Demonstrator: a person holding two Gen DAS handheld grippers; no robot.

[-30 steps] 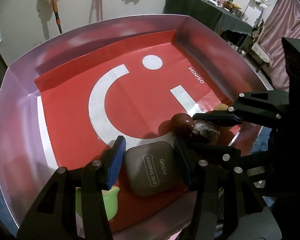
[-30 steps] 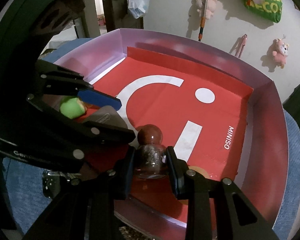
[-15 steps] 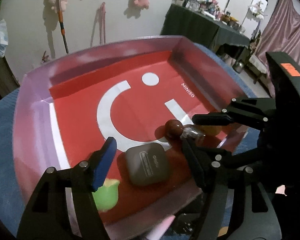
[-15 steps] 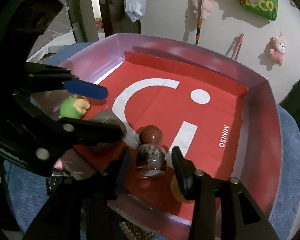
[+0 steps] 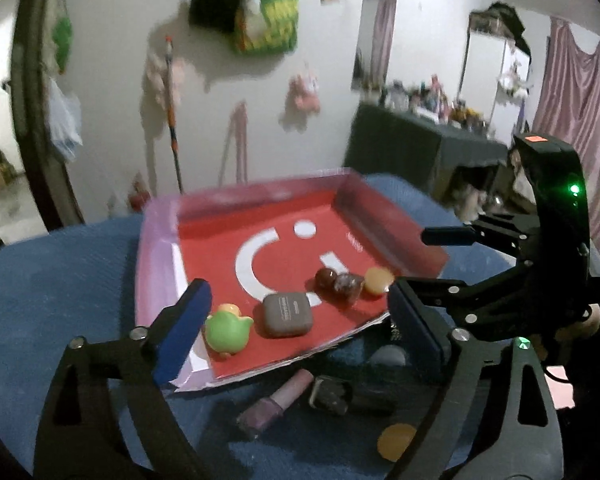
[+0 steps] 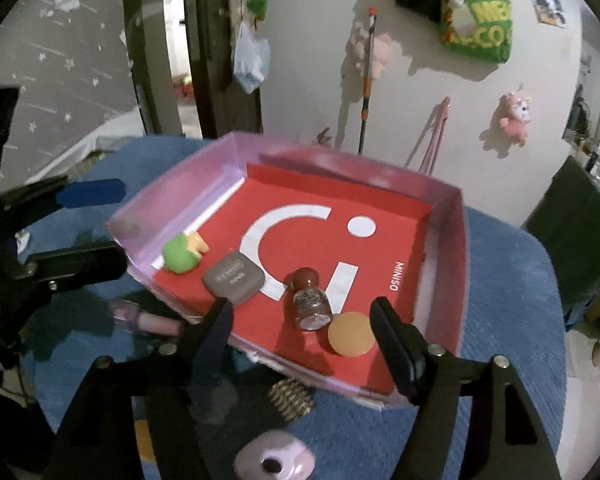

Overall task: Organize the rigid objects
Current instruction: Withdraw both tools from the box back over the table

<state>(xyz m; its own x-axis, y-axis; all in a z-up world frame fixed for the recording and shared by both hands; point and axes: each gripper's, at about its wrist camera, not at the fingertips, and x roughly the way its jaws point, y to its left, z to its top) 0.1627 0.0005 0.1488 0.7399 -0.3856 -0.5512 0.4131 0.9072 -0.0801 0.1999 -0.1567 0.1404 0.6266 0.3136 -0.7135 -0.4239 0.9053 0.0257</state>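
Both grippers are off the tray (image 6: pixel 456 264) now with jaws wide apart, nothing in either. The left gripper (image 5: pixel 296 328) hangs over the near edge, the right gripper (image 6: pixel 304 336) likewise. Inside the tray, along the near side: green toy (image 6: pixel 179 255) at about 9 o'clock, eyeshadow case (image 6: pixel 233 278) next to it, the little jar (image 6: pixel 308 298) lying on its side near 6, and the orange disc (image 6: pixel 350 334) just beside its base.

Next I'd guess it's the loose stuff on the blue cloth: the pink polish bottle (image 5: pixel 276 404), a dark case (image 5: pixel 332 394), another orange disc (image 5: pixel 396 442) and a pink oval piece (image 6: pixel 274 462). The polish bottle is round and will roll, so I'd square the pads across its body, not the cap, and come straight down. The lip of the tray is close, so watch it on the lift.

Compared to a second ago: the right one was closed on the jar and the left straddled the eyeshadow case. Both have let go and pulled back and up, and the view's much wider.
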